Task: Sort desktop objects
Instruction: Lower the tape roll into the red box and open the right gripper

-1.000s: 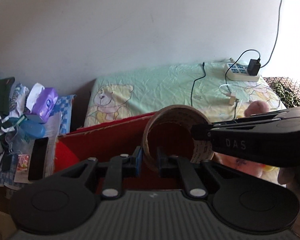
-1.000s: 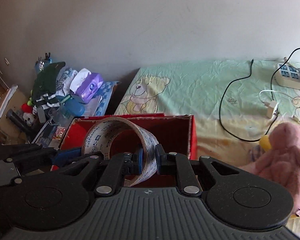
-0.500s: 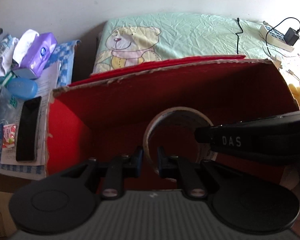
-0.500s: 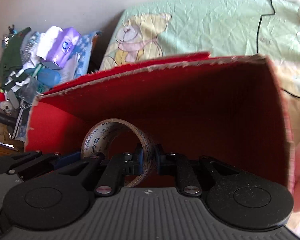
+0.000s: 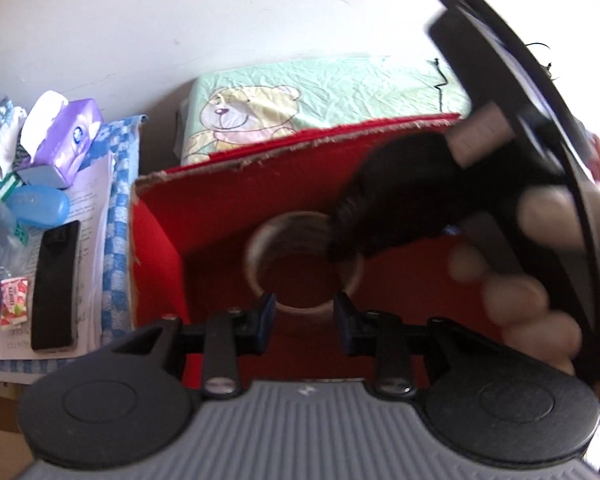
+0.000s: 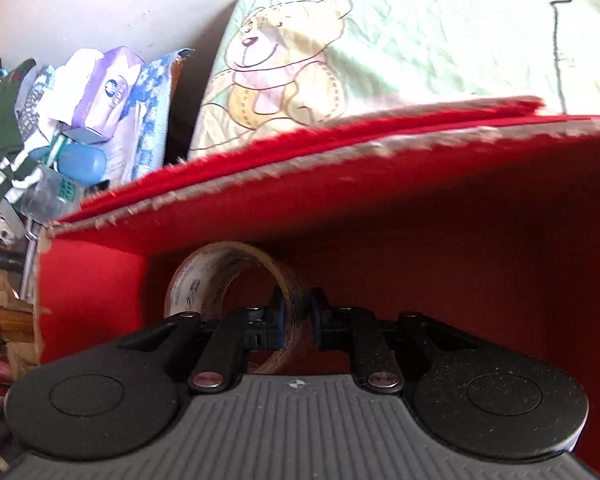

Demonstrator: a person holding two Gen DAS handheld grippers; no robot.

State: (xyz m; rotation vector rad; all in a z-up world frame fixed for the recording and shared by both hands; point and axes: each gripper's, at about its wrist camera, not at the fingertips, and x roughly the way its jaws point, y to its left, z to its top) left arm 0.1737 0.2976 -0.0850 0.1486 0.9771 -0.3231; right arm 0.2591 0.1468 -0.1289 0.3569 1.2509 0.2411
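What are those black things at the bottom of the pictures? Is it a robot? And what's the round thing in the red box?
It's not a robot. A person holds two grabber tools, one in each hand, and each tool has a camera looking out along its two fingers. So the black shapes at the bottom are the tools themselves.

One picture comes from the left gripper. Its fingers are spread apart and hold nothing. The blurry black shape on its right is the other tool, with the person's hand around it.

The other picture comes from the right gripper. It pinches the wall of a roll of tape, the round thing, down inside the red box.

Beside the box lie a purple tissue pack, a blue case and a black remote.
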